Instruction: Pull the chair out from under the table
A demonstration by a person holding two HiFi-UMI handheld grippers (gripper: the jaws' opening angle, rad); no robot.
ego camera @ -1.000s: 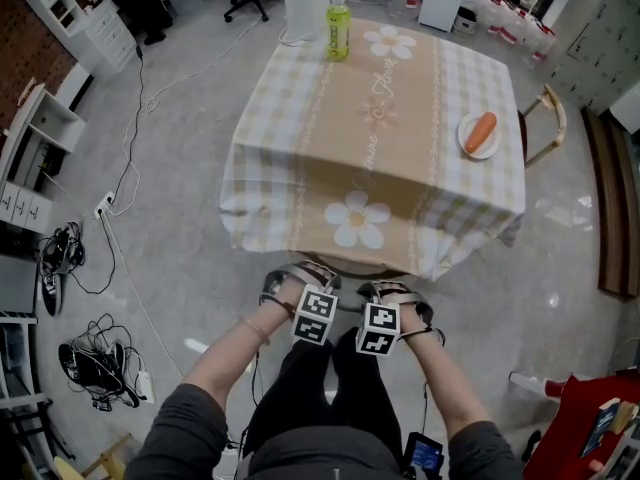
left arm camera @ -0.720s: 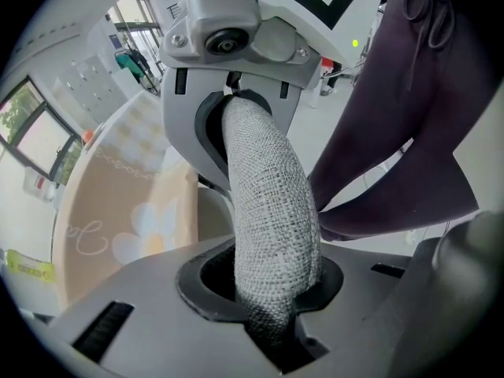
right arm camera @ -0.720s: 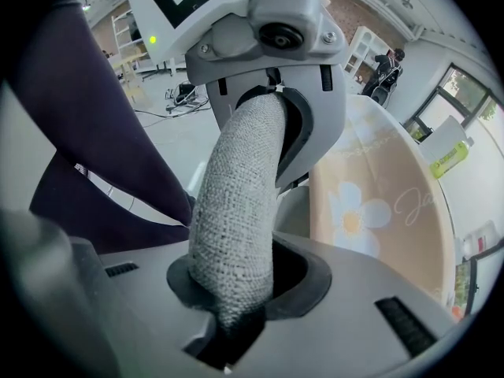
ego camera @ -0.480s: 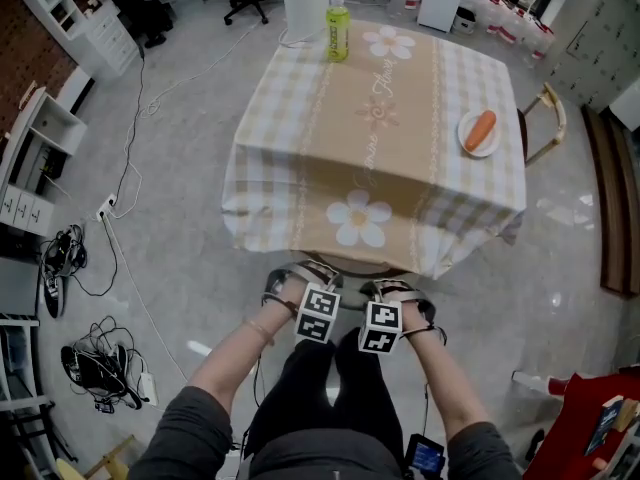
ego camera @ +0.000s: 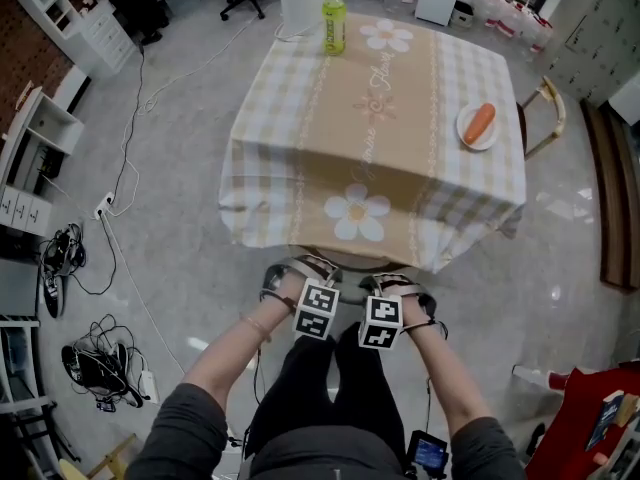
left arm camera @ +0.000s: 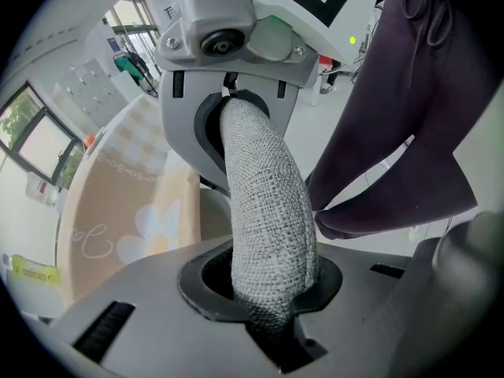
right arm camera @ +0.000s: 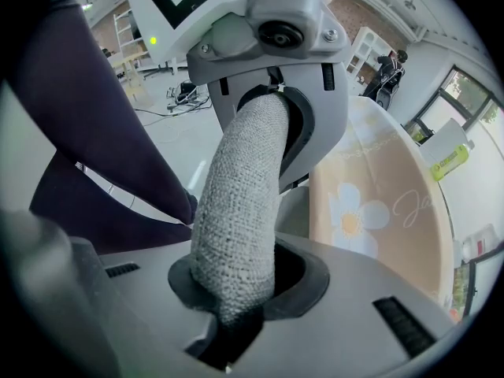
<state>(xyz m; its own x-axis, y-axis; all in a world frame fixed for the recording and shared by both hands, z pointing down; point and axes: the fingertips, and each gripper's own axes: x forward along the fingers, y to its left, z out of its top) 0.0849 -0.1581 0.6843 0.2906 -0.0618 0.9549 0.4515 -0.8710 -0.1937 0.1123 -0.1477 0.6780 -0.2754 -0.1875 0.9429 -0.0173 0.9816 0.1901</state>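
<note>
Chair [left arm camera: 268, 211] rim clamped in left gripper [ego camera: 297, 276] and right gripper [ego camera: 392, 286], jaws just closing.

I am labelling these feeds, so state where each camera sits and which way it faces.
Head view: on the head, facing steeply down at the tablecloth; forearms, legs, both grippers show.
Left gripper view: on the left gripper, along jaws that just closed further onto the chair backrest; legs right.
Right gripper view: on the right gripper, likewise closing on the backrest; legs left.
Shared: backrest, flowered tablecloth.
</note>
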